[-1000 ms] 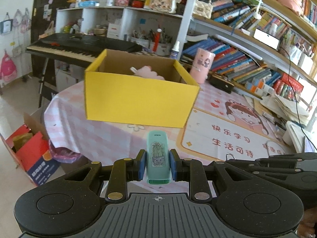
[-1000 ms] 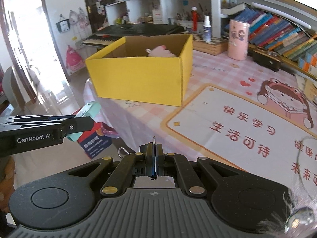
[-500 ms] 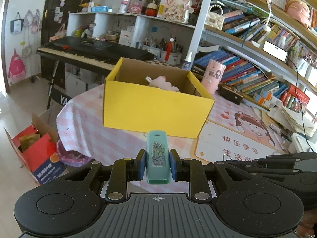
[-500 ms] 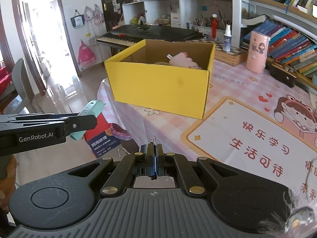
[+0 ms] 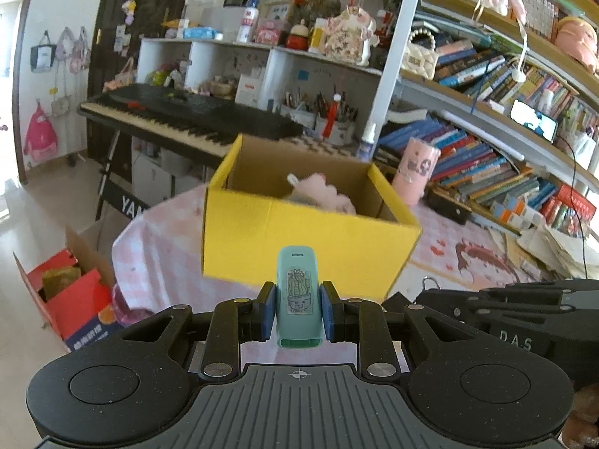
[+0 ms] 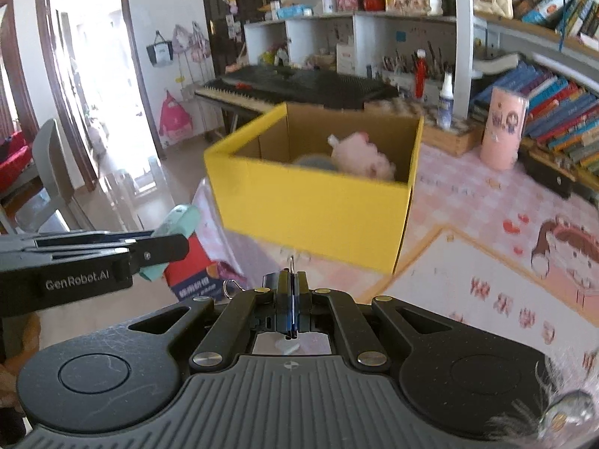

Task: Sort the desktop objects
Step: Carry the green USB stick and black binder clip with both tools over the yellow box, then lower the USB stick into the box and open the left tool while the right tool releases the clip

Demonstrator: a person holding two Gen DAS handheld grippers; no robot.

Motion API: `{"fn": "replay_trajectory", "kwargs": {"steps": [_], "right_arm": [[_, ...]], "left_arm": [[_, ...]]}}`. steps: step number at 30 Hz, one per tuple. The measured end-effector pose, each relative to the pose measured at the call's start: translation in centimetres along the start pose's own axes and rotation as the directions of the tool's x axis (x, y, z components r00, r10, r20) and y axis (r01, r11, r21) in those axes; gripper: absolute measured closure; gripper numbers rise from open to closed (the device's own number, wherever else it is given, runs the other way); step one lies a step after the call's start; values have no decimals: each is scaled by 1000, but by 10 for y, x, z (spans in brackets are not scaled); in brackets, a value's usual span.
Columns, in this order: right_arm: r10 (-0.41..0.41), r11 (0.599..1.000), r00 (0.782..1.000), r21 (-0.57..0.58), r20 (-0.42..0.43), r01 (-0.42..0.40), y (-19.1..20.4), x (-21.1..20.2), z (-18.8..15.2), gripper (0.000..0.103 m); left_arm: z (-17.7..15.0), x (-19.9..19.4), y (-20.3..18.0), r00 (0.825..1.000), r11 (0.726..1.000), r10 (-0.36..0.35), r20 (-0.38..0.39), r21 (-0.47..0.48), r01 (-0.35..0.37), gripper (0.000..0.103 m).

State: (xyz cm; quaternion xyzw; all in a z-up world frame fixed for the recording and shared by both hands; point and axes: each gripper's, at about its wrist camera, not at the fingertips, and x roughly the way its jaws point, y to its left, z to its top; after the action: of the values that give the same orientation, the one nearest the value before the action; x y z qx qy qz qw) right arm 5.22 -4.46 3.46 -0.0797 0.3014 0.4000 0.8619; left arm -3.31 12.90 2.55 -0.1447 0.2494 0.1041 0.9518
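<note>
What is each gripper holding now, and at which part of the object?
The left gripper holds a small mint-green plastic case with a cactus sticker by its two long sides. The right gripper pinches a thin metal wire clip at its lower part.

pink table [image 6: 468, 202], yellow box [image 6: 318, 217], pink cup [image 6: 503, 131]

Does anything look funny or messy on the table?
One thing looks a bit off: the yellow box sits right at the table's edge, near the drop to the floor. Inside it, the pink plush toy lies tipped against a wall. Nothing looks spilled or broken.
</note>
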Motion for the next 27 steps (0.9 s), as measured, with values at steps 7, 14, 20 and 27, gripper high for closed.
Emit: {"fn": "replay_trajectory", "kwargs": {"steps": [7, 14, 20, 27], "right_arm": [[31, 1000, 996, -7, 87, -31, -20, 15, 45, 101], [52, 998, 988, -41, 147, -47, -43, 38, 84, 101], [48, 996, 990, -84, 136, -37, -62, 66, 101, 101], [52, 983, 994, -179, 98, -34, -73, 101, 104, 101]], "left_arm": [[32, 21, -8, 997, 1000, 19, 75, 11, -20, 80], [61, 51, -19, 991, 999, 50, 124, 8, -52, 80], [77, 79, -27, 989, 997, 78, 122, 12, -80, 80], [82, 113, -35, 990, 992, 118, 78, 26, -120, 80]]}}
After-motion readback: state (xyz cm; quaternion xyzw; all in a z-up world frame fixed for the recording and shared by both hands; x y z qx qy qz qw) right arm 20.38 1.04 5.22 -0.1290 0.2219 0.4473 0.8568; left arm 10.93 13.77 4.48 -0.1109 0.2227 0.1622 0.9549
